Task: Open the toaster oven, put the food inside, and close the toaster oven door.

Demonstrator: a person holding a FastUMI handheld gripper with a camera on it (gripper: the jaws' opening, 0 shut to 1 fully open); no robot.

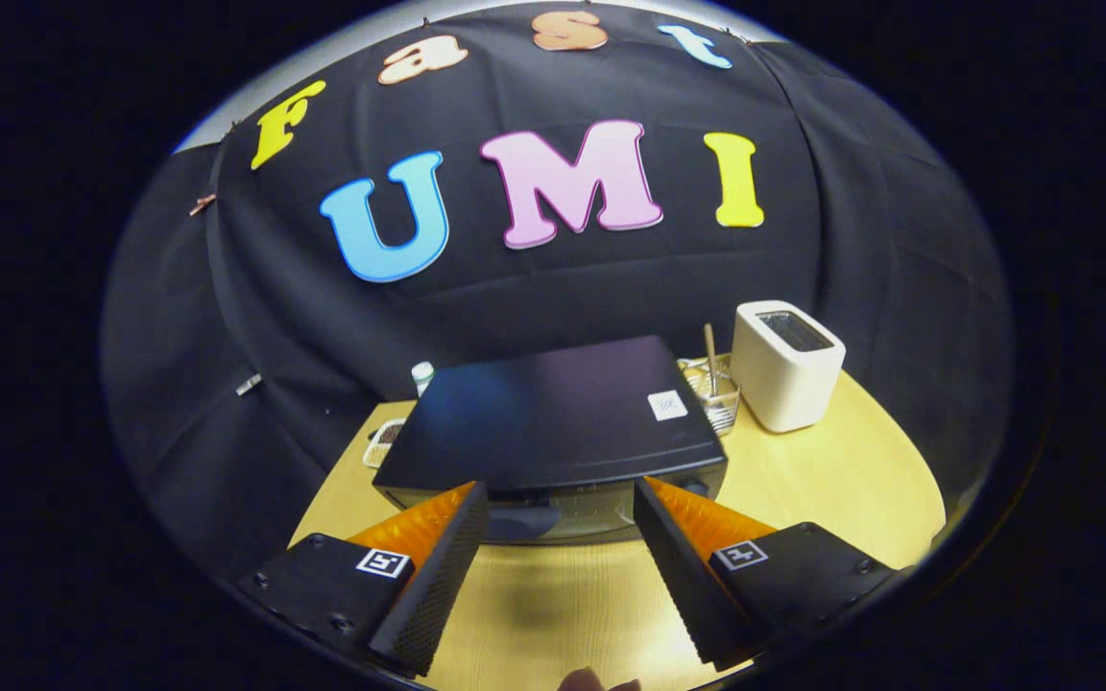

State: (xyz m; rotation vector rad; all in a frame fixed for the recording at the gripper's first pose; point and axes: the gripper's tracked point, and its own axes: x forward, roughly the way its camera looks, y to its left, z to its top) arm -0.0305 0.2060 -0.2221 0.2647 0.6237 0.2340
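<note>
A black toaster oven (553, 413) stands on the yellow wooden table (831, 480), seen from above and in front. Its glass door faces me and looks shut, with the top edge of the door just ahead of my fingertips. My gripper (561, 494) hovers above the table in front of the oven, open wide, with nothing between its black fingers (438, 576). The food cannot be told apart from here.
A white slot toaster (788, 365) stands to the right of the oven, with a clear container holding a wooden utensil (711, 384) between them. A small dish (385, 441) and a small bottle (422, 376) sit at the oven's left rear. Bare table lies under the fingers.
</note>
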